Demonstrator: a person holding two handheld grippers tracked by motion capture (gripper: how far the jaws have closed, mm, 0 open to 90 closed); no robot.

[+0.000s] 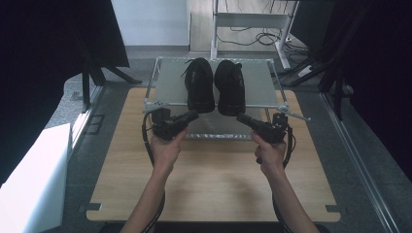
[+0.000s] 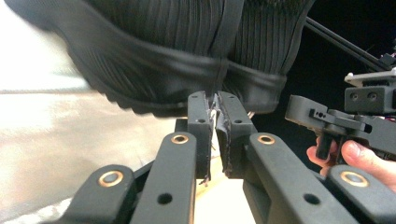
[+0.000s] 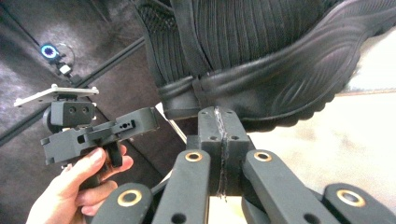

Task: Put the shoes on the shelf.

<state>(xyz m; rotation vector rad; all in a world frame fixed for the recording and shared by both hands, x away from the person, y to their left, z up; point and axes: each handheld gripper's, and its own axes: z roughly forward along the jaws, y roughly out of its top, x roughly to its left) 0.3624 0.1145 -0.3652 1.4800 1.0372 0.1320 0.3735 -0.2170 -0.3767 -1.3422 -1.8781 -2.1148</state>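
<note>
I held my left tongs (image 1: pixel 193 115) and right tongs (image 1: pixel 241 117) closed, empty, at the shoes' (image 1: pixel 214 85) heels; pushing evenly seemed wisest.

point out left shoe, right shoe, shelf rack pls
left shoe (image 1: pixel 199 83), high view, on its laced upper.
right shoe (image 1: pixel 230 85), high view, on its upper.
shelf rack (image 1: pixel 170 87), high view, on the bare grey shelf surface left of the shoes.

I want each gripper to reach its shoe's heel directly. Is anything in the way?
Nothing visible. The left gripper and right gripper, jaws closed, sit right at the heels of the left shoe and right shoe.
</note>
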